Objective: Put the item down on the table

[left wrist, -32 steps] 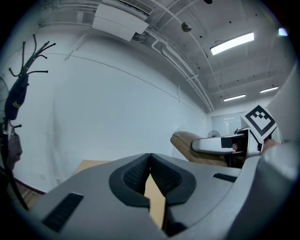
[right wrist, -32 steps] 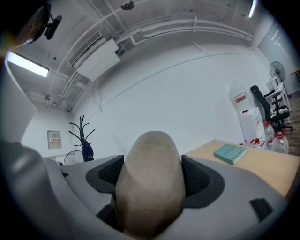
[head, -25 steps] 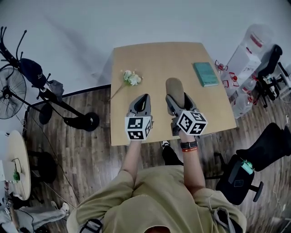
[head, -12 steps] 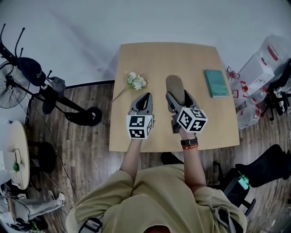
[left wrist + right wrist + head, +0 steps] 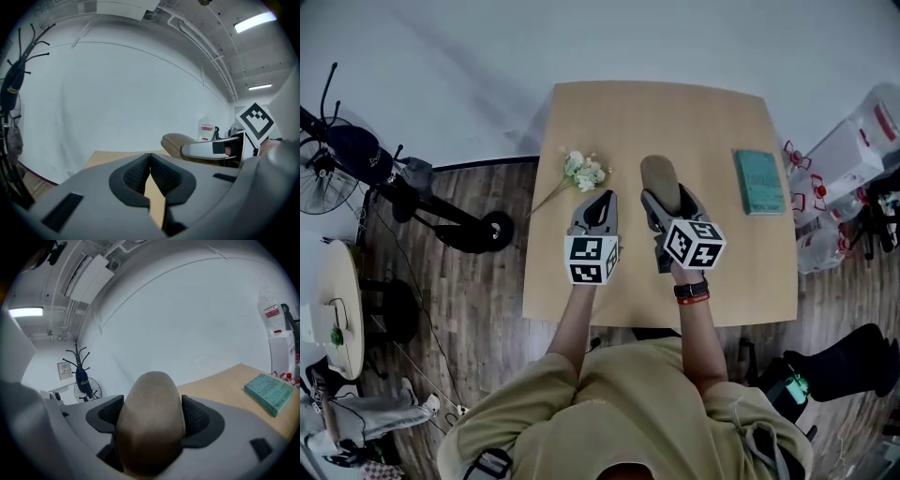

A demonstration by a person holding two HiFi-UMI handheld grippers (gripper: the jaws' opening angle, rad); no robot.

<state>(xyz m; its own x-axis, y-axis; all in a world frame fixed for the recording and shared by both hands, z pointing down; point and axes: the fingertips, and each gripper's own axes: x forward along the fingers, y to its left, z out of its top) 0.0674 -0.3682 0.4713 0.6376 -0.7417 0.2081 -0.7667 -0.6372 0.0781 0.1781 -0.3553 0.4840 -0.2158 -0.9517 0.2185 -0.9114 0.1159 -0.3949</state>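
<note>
shirt [image 5: 619, 412] olive, short-sleeved | wristband [image 5: 691, 292] black-orange | marker cubes [image 5: 591, 260] black-white

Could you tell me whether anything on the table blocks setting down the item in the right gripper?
Nothing visible does. The brown item in the right gripper is over bare table; the flowers lie to its left, the book to its right.

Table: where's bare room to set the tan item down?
Bare: between the tan item in the right gripper and the teal book; also the far strip of the table. Crowded at left: flowers just ahead of the shut left gripper.
</note>
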